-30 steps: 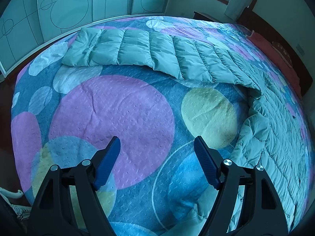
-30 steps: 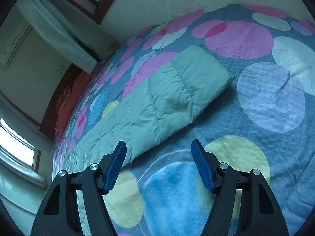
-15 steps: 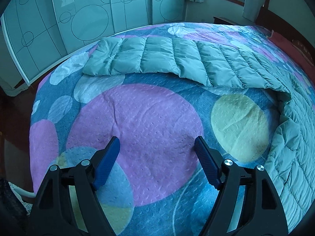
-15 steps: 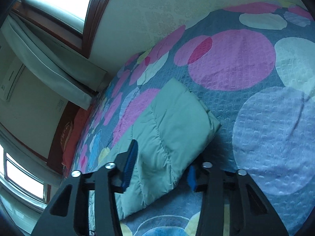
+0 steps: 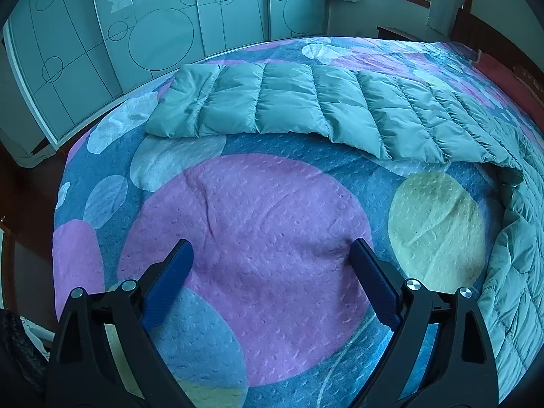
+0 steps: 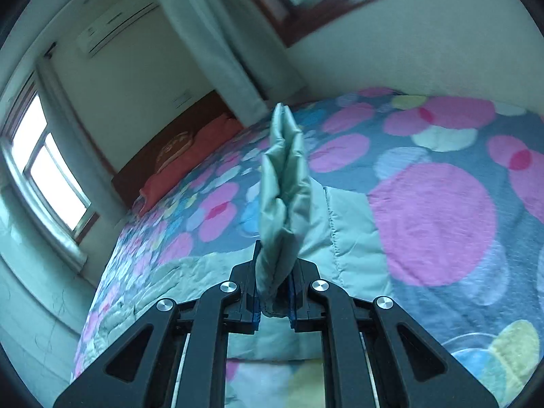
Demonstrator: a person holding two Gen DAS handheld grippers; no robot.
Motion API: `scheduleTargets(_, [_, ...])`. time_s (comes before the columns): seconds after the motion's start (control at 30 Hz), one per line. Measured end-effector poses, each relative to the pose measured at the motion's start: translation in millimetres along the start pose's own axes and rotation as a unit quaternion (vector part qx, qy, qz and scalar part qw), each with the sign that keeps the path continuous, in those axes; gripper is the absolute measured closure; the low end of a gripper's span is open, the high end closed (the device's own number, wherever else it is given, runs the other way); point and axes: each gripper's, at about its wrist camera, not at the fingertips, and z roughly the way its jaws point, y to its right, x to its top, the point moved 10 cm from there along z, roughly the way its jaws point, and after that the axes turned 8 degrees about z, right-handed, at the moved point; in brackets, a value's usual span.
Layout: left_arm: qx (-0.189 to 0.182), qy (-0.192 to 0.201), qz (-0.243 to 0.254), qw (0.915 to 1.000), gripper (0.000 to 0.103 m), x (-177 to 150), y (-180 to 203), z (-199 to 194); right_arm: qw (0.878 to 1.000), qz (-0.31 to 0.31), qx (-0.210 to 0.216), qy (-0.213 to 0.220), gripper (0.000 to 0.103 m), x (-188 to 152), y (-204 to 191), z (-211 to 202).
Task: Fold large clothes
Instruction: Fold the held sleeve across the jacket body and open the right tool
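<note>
Rt gripper (image 6: pixel 274 297) closing on a bunched end of the teal quilted down coat (image 6: pixel 284 183), fabric pinched between the pads and sticking up ahead of the cam. Rest of coat spread over the spotted bedspread (image 6: pixel 431 224), trailing toward the red pillow (image 6: pixel 190 156) at the headboard. Lt gripper (image 5: pixel 272 272) opening wide, nothing between the jaws, hovering over the big purple circle on the bedspread (image 5: pixel 244 238). From lt cam: long padded section of coat (image 5: pixel 306 105) lying flat across far side of bed, near the wardrobe doors (image 5: pixel 163 34).

Best way on, prob: keep rt clamp firm, lift enough so padding clears the bed, carry end across in one smooth sweep, align edges before letting go. Lt should catch the matching corner so fold stays square.

Hard to tell: which part of coat rt holds, sleeve or hem. Coat's right edge cut off in lt cam. Rt pads mostly buried in fabric.
</note>
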Motion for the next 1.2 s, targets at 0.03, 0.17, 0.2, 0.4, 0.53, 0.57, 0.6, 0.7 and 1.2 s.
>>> scheduleTargets(0.03, [-0.002, 0.000, 0.000, 1.0000, 0.008, 1, -1, 1, 1.000, -0.016, 0.011, -0.008, 0.092, -8, -21, 5])
scheduleTargets(0.17, [-0.002, 0.004, 0.003, 1.0000, 0.007, 1, 0, 2, 0.995, -0.060, 0.059, -0.047, 0.092, -48, -96, 28])
scheduleTargets(0.2, [-0.002, 0.005, 0.003, 1.0000, 0.007, 1, 0, 3, 0.993, -0.071, 0.070, -0.058, 0.092, -61, -116, 35])
scheduleTargets(0.4, [-0.004, 0.007, 0.002, 1.0000, 0.004, 1, 1, 5, 0.977, -0.128, 0.112, -0.125, 0.092, -139, -196, 67])
scheduleTargets(0.53, [-0.004, 0.007, 0.002, 1.0000, 0.002, 0, 1, 5, 0.964, -0.168, 0.122, -0.165, 0.092, -194, -237, 76])
scheduleTargets(0.57, [-0.004, 0.008, 0.002, 1.0000, 0.002, 0, 1, 6, 0.960, -0.180, 0.122, -0.175, 0.092, -207, -246, 79])
scheduleTargets(0.6, [-0.005, 0.008, 0.001, 1.0000, 0.002, 0, 1, 6, 0.957, -0.189, 0.122, -0.185, 0.092, -218, -254, 82])
scheduleTargets(0.7, [-0.005, 0.008, 0.002, 1.0000, 0.002, 0, 1, 6, 0.948, -0.211, 0.117, -0.208, 0.092, -245, -264, 91])
scheduleTargets(1.2, [-0.005, 0.008, 0.001, 1.0000, 0.002, 0, 2, 7, 0.905, -0.263, 0.162, -0.293, 0.044, -310, -280, 65])
